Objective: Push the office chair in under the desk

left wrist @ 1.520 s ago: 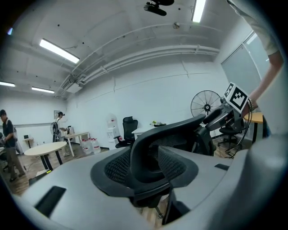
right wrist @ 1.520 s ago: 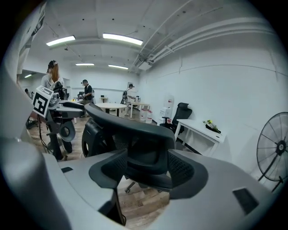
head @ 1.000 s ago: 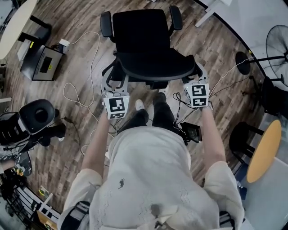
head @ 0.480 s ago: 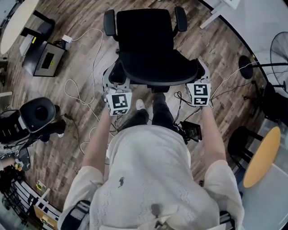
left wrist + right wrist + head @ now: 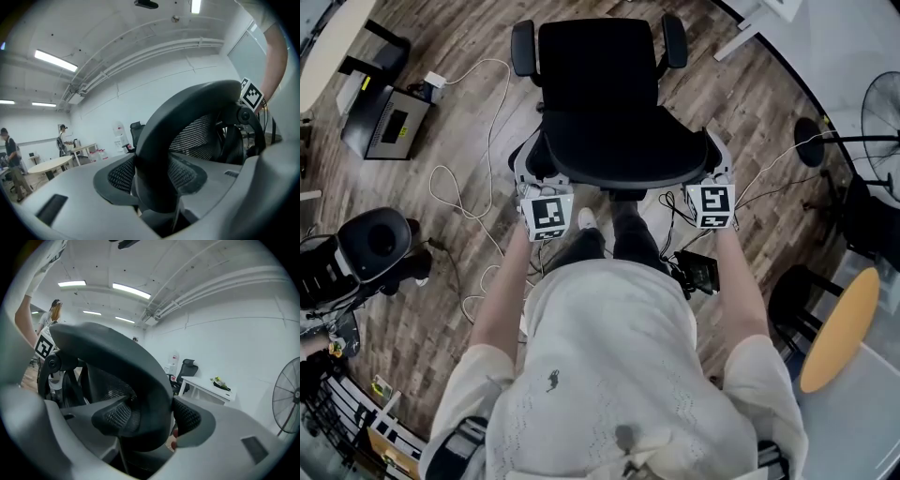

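The black office chair stands in front of me, its seat pointing away and its curved backrest nearest me. My left gripper is shut on the backrest's left rim, and a mesh pad presses against that rim. On the right rim my right gripper is shut the same way, its pad against the frame. A white desk's leg shows at the far right, beyond the chair.
White cables loop over the wooden floor left of the chair. A black box and a round black device lie further left. A fan, a black stand base and a yellow round table are on the right.
The chair and both grippers have shifted a little forward, away from me. The grip on the backrest has not changed.
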`<state>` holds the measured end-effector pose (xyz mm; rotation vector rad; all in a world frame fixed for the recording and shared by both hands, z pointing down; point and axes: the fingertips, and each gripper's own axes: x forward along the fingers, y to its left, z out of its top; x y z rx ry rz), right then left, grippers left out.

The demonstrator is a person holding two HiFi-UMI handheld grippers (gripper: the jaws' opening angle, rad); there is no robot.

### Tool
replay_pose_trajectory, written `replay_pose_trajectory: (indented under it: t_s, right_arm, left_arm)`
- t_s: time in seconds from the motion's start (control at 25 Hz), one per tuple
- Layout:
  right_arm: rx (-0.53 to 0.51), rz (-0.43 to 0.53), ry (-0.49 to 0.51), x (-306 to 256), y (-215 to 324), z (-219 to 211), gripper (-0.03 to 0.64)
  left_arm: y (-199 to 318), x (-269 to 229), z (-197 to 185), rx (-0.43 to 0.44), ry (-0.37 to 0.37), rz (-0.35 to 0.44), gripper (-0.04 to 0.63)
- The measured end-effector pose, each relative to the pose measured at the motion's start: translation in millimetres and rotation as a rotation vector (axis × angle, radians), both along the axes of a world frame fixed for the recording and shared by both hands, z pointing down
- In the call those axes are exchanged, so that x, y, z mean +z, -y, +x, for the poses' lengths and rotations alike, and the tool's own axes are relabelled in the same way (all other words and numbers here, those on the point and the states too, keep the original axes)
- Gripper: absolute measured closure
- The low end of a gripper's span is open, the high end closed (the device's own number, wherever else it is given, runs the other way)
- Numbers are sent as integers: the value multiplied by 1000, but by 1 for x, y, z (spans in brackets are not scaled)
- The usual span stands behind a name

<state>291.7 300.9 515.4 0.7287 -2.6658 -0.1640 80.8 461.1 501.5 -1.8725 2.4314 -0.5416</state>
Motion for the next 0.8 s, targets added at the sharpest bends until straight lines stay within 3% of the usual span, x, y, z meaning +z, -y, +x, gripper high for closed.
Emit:
replay_pose_trajectory:
  t_s: [0.28, 0.8]
  right_arm:
    - [20, 7, 37, 4, 8, -1, 334]
    - [68, 0, 34, 7, 18, -17, 348]
  left_arm:
    - [9, 1, -3, -14, 55, 6, 371]
    - [25, 6, -25, 21, 31, -7, 373]
